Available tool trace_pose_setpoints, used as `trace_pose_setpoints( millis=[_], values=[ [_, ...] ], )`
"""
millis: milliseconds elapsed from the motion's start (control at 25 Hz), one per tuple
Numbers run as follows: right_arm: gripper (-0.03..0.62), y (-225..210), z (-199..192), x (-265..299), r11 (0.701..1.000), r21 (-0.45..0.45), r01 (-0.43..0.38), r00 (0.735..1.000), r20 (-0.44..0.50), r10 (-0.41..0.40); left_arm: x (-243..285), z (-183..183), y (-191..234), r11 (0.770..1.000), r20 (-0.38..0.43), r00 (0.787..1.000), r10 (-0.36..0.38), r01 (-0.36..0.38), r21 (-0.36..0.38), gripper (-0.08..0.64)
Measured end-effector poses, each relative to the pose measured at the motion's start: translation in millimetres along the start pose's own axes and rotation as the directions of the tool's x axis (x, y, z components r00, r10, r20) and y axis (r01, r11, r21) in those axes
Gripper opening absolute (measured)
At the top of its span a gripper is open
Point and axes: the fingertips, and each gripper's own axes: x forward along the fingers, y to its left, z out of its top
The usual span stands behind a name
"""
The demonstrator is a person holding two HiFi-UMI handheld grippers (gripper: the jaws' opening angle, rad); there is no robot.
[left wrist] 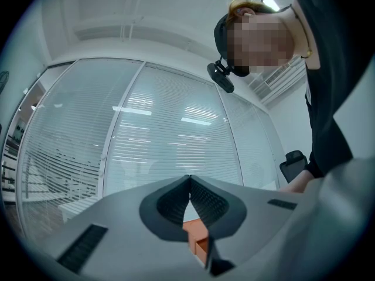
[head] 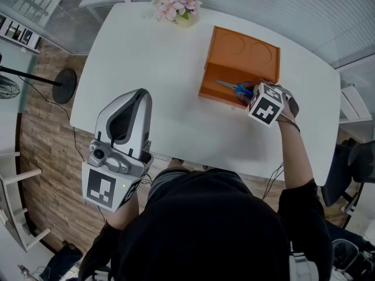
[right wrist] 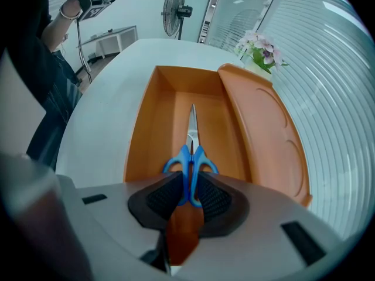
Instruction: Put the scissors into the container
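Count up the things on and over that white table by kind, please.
Grippers: 2, left gripper and right gripper
Scissors: 1
Orange container: 1
Flower pot: 1
Total: 5

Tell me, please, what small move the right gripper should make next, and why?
Probably ease the right gripper open and let go. It is shut on the blue handles of the scissors, whose blades already point down the middle of the open orange container, between its walls. I cannot tell whether they touch its floor, so release gently.
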Motion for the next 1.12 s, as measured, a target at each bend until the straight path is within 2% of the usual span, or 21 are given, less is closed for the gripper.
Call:
trace_pose_setpoints(
  millis=[120,440,640,720,1040,1120],
  values=[
    [0.087,0.4,-0.2,0.0,1.0,-0.003,0.0,1.0,-0.005,0.0,-1.1,-2.0,1.2,1.0,-0.012,1.0,0.004,-0.003,0.019,0.014],
    [0.087,2.6,2.4,-0.2,1.0,-0.009,-0.021,1.0,-0.019,0.021,2.0,-0.7,-1.4,1.0,-0.008,1.0,-0.014,0.015,0.012,0.014],
    [0.087,1.7,2.9,-0.9,0.999,0.0,-0.039,0.999,-0.028,0.039,9.8,-0.8,-7.8,0.999,-0.003,0.999,-0.039,0.039,-0.017,0.014],
    [0.088,1.5,2.2,-0.3,0.999,0.0,-0.041,0.999,-0.028,0.041,10.6,-3.5,-7.3,0.999,-0.018,0.999,-0.041,0.041,0.002,0.014],
    [0.097,-0.1,2.3,-0.6,1.0,0.002,-0.017,1.0,-0.021,0.017,15.0,-6.0,-7.5,0.999,-0.024,0.998,-0.05,0.05,0.011,0.014],
    [0.126,-1.9,1.6,-1.9,1.0,0.0,0.005,1.0,-0.023,-0.005,16.0,-6.3,-8.4,0.998,-0.027,0.998,-0.057,0.058,0.009,0.014]
  ],
)
